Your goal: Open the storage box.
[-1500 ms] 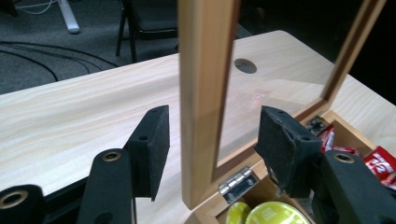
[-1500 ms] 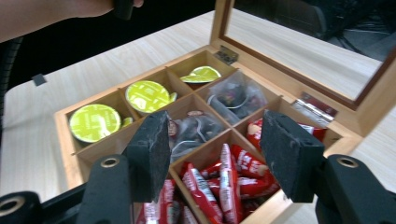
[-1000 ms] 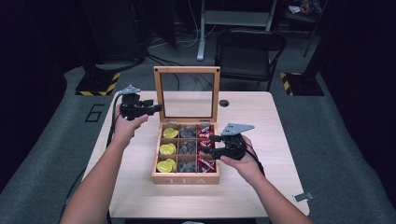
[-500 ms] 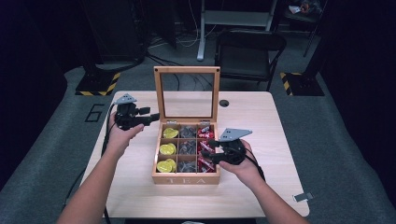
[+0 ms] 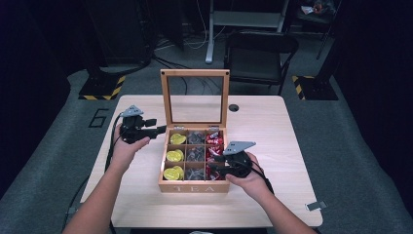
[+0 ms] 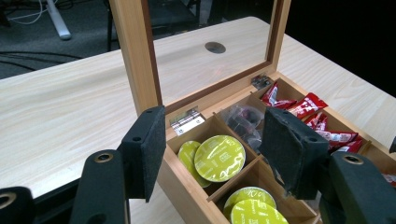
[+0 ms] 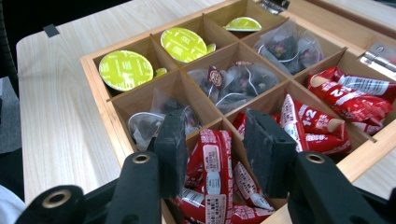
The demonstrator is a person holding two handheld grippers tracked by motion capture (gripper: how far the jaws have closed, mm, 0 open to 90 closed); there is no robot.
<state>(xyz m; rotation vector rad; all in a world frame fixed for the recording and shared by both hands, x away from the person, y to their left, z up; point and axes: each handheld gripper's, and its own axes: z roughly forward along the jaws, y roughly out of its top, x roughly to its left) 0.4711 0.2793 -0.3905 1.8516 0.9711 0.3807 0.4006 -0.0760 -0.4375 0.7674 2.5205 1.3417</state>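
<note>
Our right gripper (image 7: 212, 149) has its jaws closing around a red sachet (image 7: 212, 172) in the near right compartment of the tea box (image 5: 195, 186) on the worktop – not yet clamped. They could pinch two sachets at once. Yellow pods (image 7: 125, 69) fill the left column, clear tea bags the middle – our left gripper (image 6: 215, 149) hangs open, empty

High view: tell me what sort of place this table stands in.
Probably a lab or workshop set up for recording, not a home. The light wooden table stands on grey carpet among black-and-yellow striped floor bases, loose cables and a black folding chair, with the surroundings kept dark.
</note>
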